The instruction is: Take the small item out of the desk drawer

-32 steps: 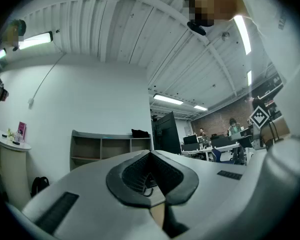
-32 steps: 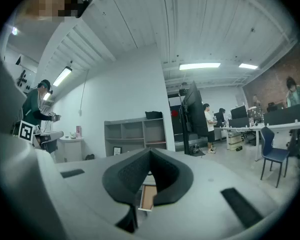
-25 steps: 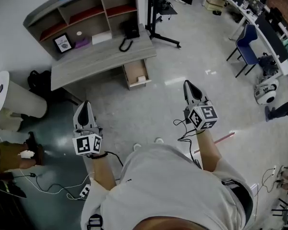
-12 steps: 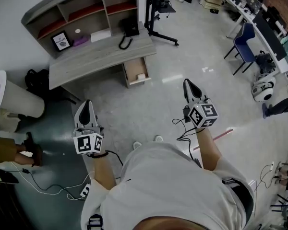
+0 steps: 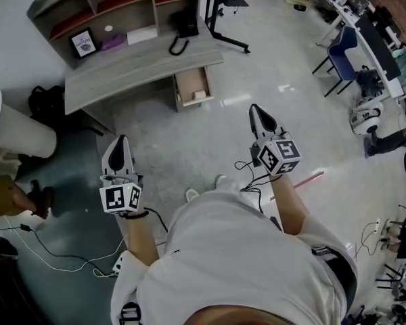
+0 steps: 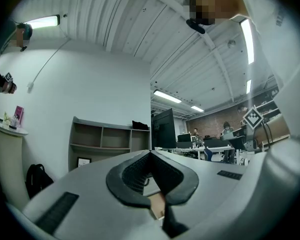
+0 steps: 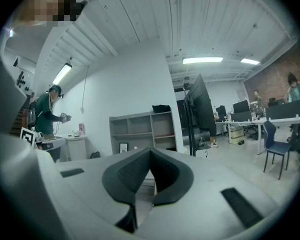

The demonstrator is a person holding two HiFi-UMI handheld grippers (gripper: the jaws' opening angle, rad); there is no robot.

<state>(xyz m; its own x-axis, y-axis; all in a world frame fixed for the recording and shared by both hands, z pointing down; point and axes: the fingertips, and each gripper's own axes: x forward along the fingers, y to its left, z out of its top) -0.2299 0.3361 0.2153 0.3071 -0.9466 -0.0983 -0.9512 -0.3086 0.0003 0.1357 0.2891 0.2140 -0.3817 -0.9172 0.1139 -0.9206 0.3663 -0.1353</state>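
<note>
A grey desk (image 5: 139, 66) with a shelf hutch stands at the upper left of the head view. Its drawer (image 5: 191, 81) is pulled open, and a small pale item (image 5: 200, 95) lies at the drawer's front. Both grippers hang over the floor, well short of the desk and pointing toward it. My left gripper (image 5: 120, 141) is shut with nothing in it, and its tips meet in its own view (image 6: 150, 153). My right gripper (image 5: 255, 108) is likewise shut and empty (image 7: 150, 150). The hutch (image 7: 142, 128) shows ahead of it.
On the desk are a black telephone (image 5: 183, 27), a framed picture (image 5: 84, 44) and a white box (image 5: 142, 34). A black monitor stand (image 5: 223, 26) is right of the desk. A white round table (image 5: 17, 137) and a backpack (image 5: 42, 100) are left. Cables (image 5: 47, 256) trail on the floor.
The person has stepped forward, with shoes now showing ahead of the body. Both grippers have stayed shut and held out in front, and the right one has drifted slightly left and up in the frame.
</note>
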